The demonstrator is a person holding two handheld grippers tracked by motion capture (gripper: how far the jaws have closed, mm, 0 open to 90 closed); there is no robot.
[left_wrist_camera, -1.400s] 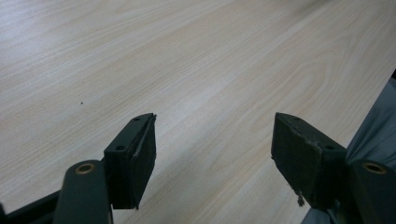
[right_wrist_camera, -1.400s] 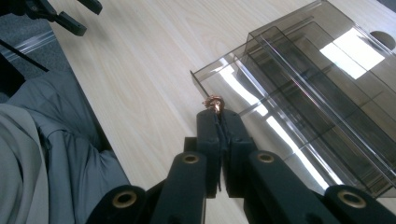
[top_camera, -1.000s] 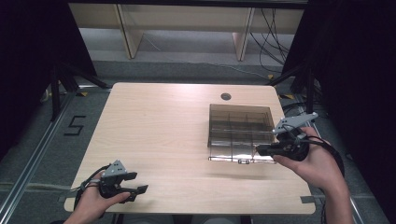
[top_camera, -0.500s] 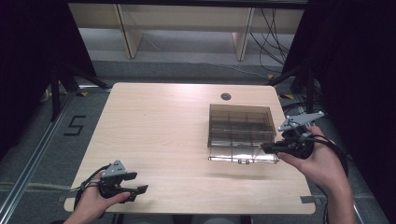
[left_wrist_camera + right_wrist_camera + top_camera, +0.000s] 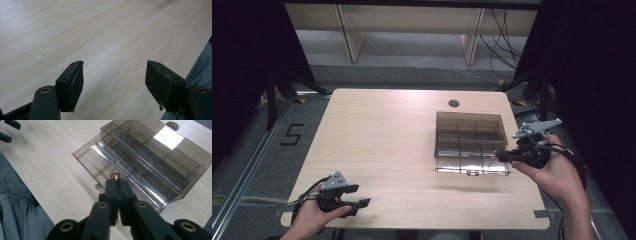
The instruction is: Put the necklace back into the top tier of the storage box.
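Note:
A smoky clear compartment box [image 5: 469, 142] with dividers lies on the right half of the wooden table [image 5: 382, 135]. My right gripper [image 5: 499, 156] hovers at the box's front right corner. In the right gripper view this gripper [image 5: 117, 182] is shut on a small copper-coloured piece [image 5: 114, 175], which pokes out past the tips above the box [image 5: 150, 157]. My left gripper [image 5: 362, 206] rests low near the table's front left edge. In the left gripper view its jaws [image 5: 113, 80] stand wide apart over bare wood, holding nothing.
A round cable hole [image 5: 454, 103] sits in the table behind the box. The floor to the left carries a "5" mark [image 5: 292, 134]. Wooden shelf legs and cables stand beyond the far edge. Dark curtains flank both sides.
My right gripper has drifted slightly to the right, away from the box's front, still shut. The left gripper has stayed put.

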